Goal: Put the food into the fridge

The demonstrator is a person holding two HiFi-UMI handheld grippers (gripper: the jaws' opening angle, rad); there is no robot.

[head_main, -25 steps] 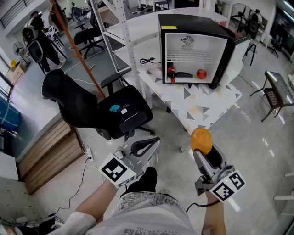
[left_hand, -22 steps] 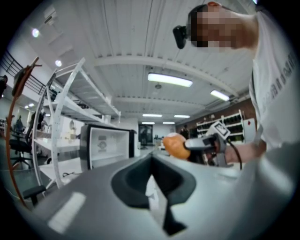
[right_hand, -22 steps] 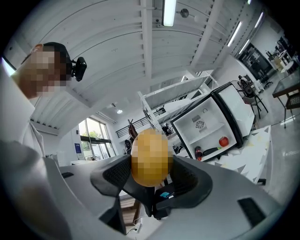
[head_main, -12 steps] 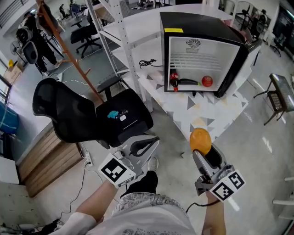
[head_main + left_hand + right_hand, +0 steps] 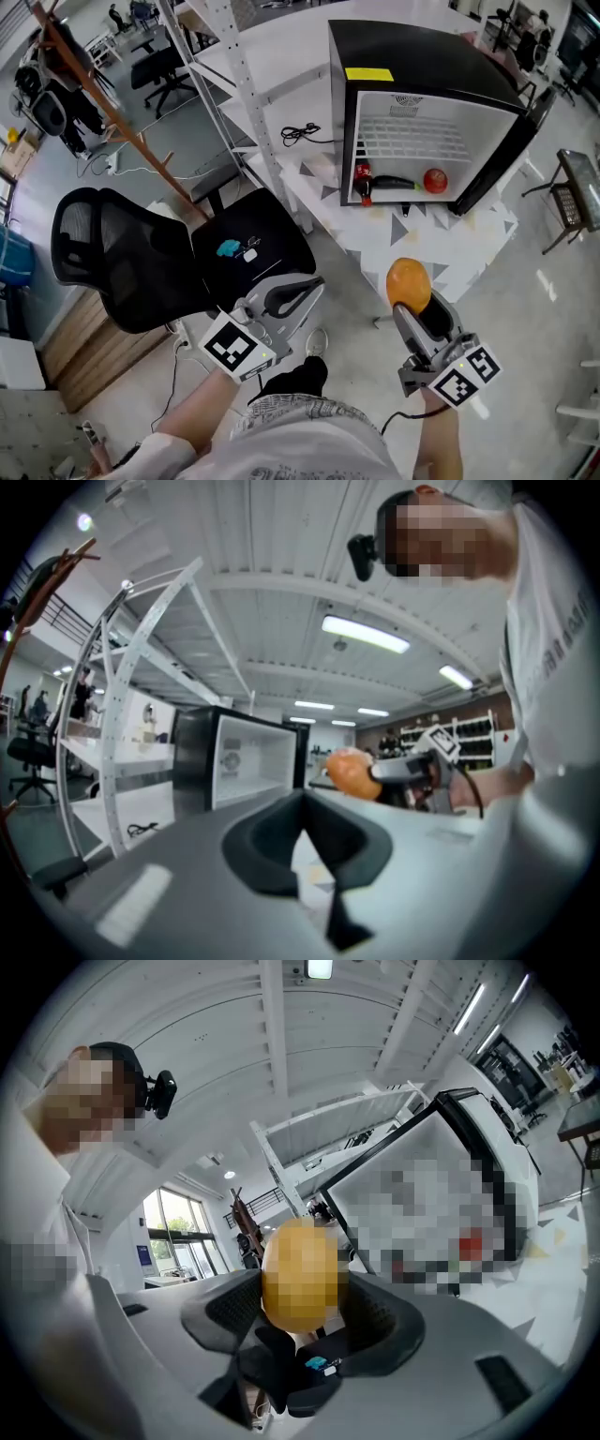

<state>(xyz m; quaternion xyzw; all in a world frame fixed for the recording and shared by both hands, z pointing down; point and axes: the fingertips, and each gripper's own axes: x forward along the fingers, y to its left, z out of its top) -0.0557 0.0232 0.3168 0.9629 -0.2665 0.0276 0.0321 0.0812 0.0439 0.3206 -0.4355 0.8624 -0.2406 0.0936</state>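
Here the right gripper [image 5: 412, 302] clamps a round, smooth orange fruit [image 5: 410, 284] between its textured dark jaws. The left gripper [image 5: 317, 284] has its jaws pressed together, empty. Ahead of both, well apart, stands the open, boxy black fridge [image 5: 422, 66].

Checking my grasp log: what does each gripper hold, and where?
The right gripper grips the orange by its opposite sides; the left gripper, shut, holds nothing.
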